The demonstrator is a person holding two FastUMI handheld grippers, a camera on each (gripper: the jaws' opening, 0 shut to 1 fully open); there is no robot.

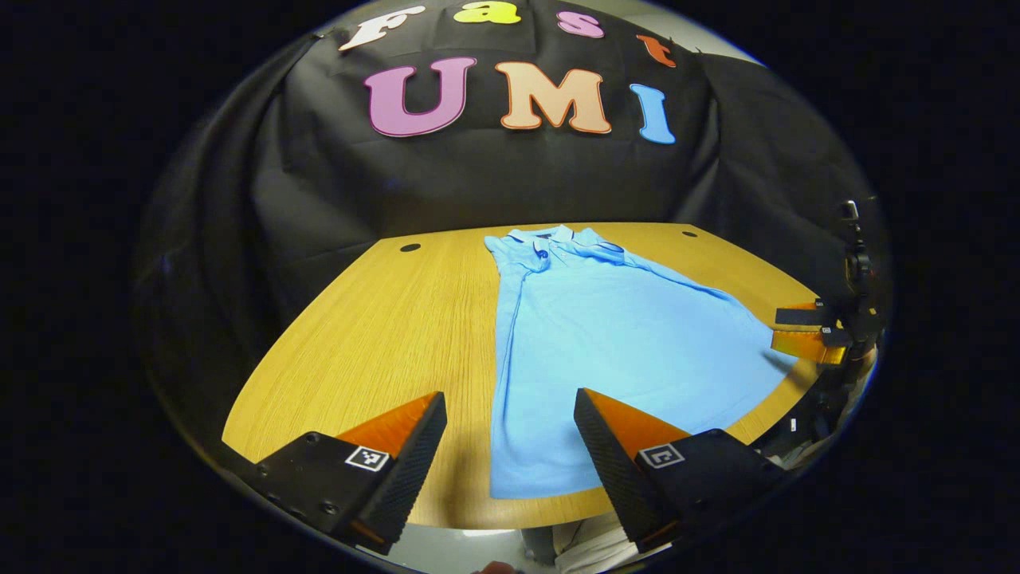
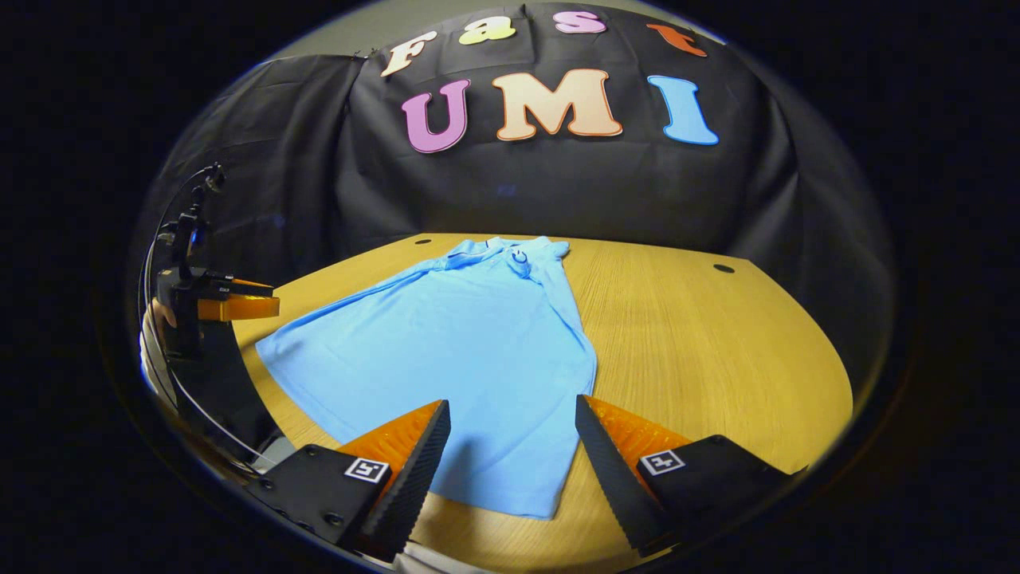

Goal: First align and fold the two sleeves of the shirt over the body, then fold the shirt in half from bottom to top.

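Blue shirt (image 1: 606, 351) lies flat on wooden bench (image 1: 382, 335), collar at far end, hem at near edge, sleeves already folded in over body. Left tool (image 1: 510, 434) fingers wide apart, above near-left hem corner, holding nothing. Right tool (image 2: 510, 438) likewise apart, above near-right hem, empty.

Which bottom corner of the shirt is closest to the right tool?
The hem corner showing between the right tool's open fingers; the other corner lies far off beside the left tool.
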